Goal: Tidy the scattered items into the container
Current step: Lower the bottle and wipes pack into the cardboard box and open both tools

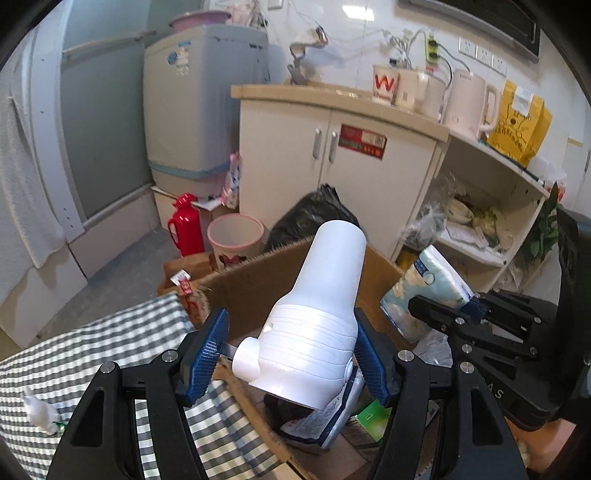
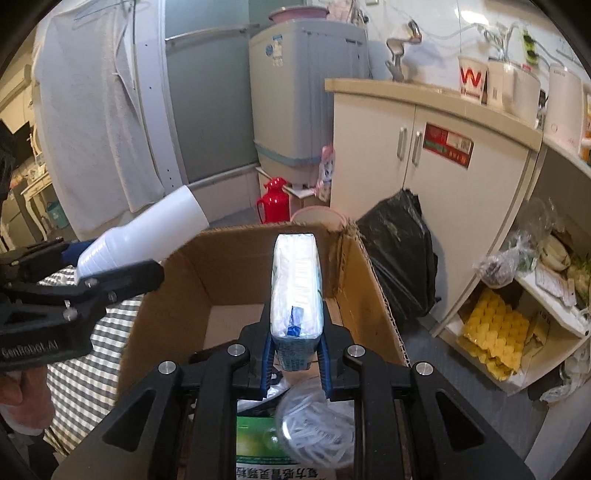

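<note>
Left tongs pinching white bottle, right tongs pinching tissue pack, above cardboard box.

— What's the room like?
— White tiled wall, grey concrete floor, a cream cabinet with two handled doors.
— And beside it?
— A grey washing machine (pink basin on top), plus open shelving, cluttered.

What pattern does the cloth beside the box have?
The cloth has a grey and white check pattern. It shows best in the left wrist view.
</note>
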{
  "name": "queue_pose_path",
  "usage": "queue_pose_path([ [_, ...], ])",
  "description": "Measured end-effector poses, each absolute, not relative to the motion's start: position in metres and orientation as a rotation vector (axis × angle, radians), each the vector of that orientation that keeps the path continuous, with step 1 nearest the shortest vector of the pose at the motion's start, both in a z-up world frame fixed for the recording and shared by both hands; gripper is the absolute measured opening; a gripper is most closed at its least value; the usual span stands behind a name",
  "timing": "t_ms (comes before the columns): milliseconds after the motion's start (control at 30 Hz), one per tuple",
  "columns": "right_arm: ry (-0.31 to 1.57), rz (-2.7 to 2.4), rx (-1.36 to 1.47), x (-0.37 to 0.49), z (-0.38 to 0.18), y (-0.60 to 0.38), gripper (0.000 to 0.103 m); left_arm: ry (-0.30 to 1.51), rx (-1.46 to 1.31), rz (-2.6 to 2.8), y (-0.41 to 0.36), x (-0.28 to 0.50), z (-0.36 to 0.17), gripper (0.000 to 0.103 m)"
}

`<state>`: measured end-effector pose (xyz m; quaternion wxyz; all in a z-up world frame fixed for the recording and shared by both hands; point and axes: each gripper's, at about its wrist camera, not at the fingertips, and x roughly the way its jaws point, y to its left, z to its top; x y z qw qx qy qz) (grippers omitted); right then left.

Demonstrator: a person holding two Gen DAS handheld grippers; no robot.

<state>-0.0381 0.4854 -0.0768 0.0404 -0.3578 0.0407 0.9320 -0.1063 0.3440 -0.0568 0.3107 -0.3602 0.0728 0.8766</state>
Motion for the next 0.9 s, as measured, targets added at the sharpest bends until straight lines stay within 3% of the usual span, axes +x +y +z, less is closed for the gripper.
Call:
queue_pose_path([
  [700,0.166,2.784,-1.21,-0.058,-0.11,0.499,0.021,0.263,-1.11,2.193,0.38,-0.129,-0.109,0.068],
  [767,0.168,2.787,-1.189,-0.057,-0.107,0.499,0.03,0.261,-1.117,2.189,0.38,-0.13,-0.109,0.075],
  [800,0.168,2.784,-1.178,-0.056,-0.105,0.499,0.046,0.258,-1.12,2.186,0.38,-0.13,-0.108,0.079],
  [833,0.159,2.772,-1.158,-0.055,-0.102,0.5,0.051,0.256,-1.12,2.183,0.379,-0.13,-0.106,0.085],
  [900,0.152,2.768,-1.124,-0.051,-0.096,0.5,0.06,0.245,-1.101,2.192,0.374,-0.128,-0.1,0.085],
])
